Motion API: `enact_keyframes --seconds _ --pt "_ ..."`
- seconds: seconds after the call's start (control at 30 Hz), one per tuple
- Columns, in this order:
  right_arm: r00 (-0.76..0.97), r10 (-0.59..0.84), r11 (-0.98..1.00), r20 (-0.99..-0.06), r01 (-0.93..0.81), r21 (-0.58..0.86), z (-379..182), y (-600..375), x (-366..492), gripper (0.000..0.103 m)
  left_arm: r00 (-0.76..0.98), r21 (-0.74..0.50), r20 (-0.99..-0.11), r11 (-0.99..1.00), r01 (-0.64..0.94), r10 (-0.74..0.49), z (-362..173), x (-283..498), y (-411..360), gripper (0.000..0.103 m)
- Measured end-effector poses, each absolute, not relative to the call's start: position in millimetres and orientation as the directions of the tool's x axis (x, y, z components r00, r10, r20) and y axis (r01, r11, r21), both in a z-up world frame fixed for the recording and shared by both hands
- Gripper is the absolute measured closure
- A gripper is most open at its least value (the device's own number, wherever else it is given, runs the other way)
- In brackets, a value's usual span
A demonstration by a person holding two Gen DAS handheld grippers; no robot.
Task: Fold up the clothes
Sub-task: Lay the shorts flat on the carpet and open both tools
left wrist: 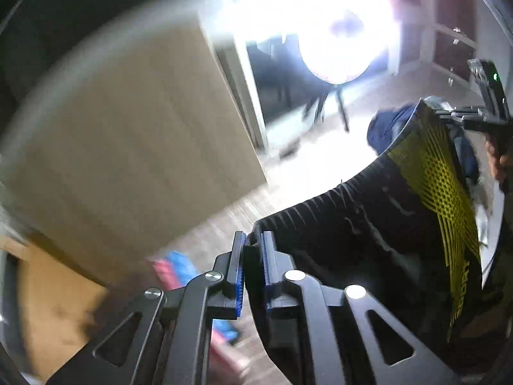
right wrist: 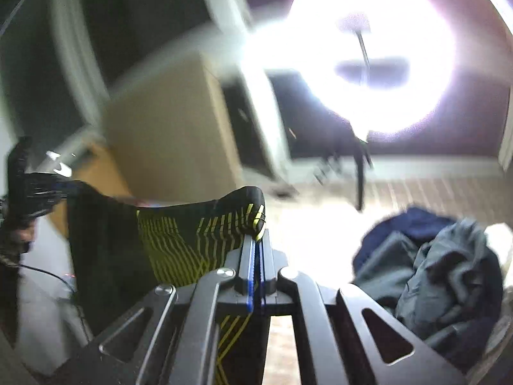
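Observation:
A pair of black shorts with a yellow striped side panel (left wrist: 368, 224) hangs stretched in the air between my two grippers. My left gripper (left wrist: 253, 250) is shut on one end of the ribbed waistband. My right gripper (right wrist: 256, 243) is shut on the other end, at the yellow panel (right wrist: 198, 234). In the left wrist view the right gripper (left wrist: 449, 114) shows at the far right, clamped on the shorts. In the right wrist view the left gripper (right wrist: 61, 187) shows at the far left, also clamped on them.
A pile of dark blue and grey clothes (right wrist: 442, 263) lies at the right, also in the left wrist view (left wrist: 384, 128). A bright lamp on a tripod (left wrist: 340, 32) stands behind. A beige cabinet (left wrist: 134, 122) is at the left. Red and blue cloth (left wrist: 179, 269) lies below.

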State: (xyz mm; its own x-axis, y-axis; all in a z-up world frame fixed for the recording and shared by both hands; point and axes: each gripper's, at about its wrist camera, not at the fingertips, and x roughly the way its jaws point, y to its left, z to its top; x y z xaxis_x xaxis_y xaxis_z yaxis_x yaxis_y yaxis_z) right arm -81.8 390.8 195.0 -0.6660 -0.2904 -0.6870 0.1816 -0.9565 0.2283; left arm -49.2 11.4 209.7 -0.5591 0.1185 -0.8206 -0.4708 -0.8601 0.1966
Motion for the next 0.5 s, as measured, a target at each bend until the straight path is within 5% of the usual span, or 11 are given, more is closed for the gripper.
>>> enact_keyframes --seconds 0.1,0.2,0.23,0.3,0.5 --pt "-0.475 -0.077 -0.997 -0.876 0.063 0.053 92 398 -155 0.092 -0.454 0.162 -0.889 -0.883 -0.44 0.063 125 -101 21 0.082" --pt "-0.422 -0.087 -0.996 -0.902 0.026 0.084 62 405 -166 0.087 -0.402 0.117 -0.913 -0.9 -0.419 0.068 83 -107 13 0.082" --pt "-0.424 -0.113 -0.993 -0.899 0.027 0.112 59 406 -165 0.081 -0.392 0.099 -0.916 -0.905 -0.415 0.08 77 -103 9 0.079" --pt "-0.407 -0.199 -0.98 -0.891 0.058 0.192 55 401 -161 0.051 -0.392 0.079 -0.915 -0.906 -0.415 0.099 75 -91 2 0.07" --pt "-0.344 -0.164 -0.983 -0.925 0.132 0.126 32 358 -171 0.051 -0.368 0.043 -0.922 -0.912 -0.407 0.121 67 -74 -18 0.067"
